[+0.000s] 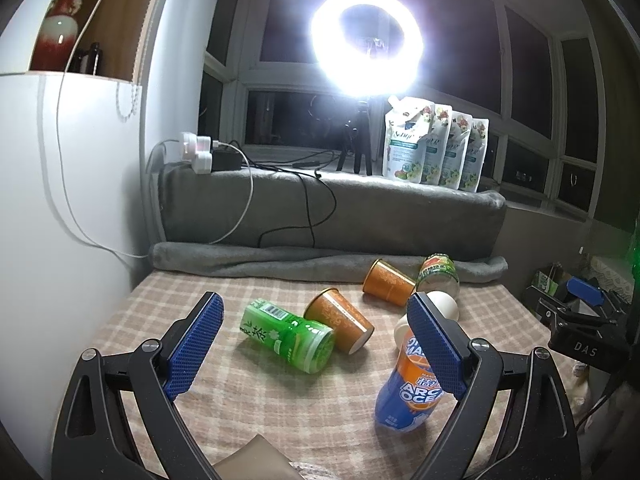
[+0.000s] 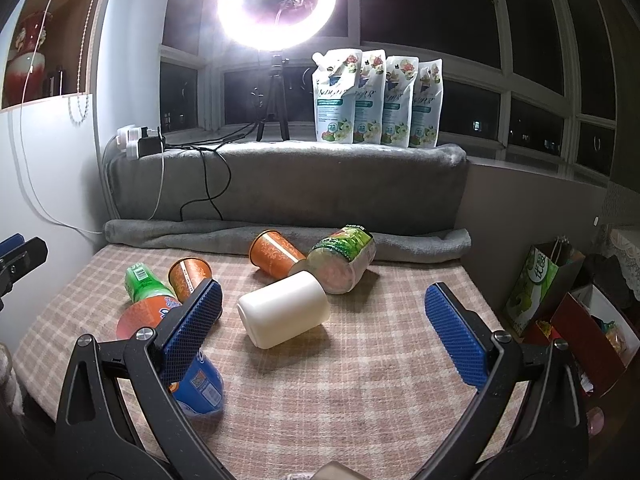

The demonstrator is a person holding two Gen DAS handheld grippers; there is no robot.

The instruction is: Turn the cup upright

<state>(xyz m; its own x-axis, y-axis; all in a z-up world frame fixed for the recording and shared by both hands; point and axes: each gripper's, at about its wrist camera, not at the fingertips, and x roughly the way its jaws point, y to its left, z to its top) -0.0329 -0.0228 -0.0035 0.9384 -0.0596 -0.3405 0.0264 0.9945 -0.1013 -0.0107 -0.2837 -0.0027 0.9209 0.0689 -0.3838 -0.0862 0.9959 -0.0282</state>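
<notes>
**A:** Where does the cup lie, and how do your claws stand?

**B:** The white cup (image 2: 283,309) lies on its side near the middle of the checked desk (image 2: 360,380), closed base toward you, touching the tipped glass jar (image 2: 344,264) behind it. Your right claw (image 2: 322,334) hangs above the desk's near edge, fingers spread wide, empty. Your left claw (image 1: 320,346) is likewise apart and empty, facing the green tea bottle (image 1: 288,334) and an orange paper cup (image 1: 340,320).

**A:** How should you take it?

**B:** Judged from this view, bring the right claw forward so the fingers straddle the cup's round wall, clear of the orange-and-blue bottle (image 2: 176,344) at your left finger. Close gently; the smooth wall may roll or slip. Then lift and rotate until the mouth faces up, and set it on a bare part of the desk.
</notes>
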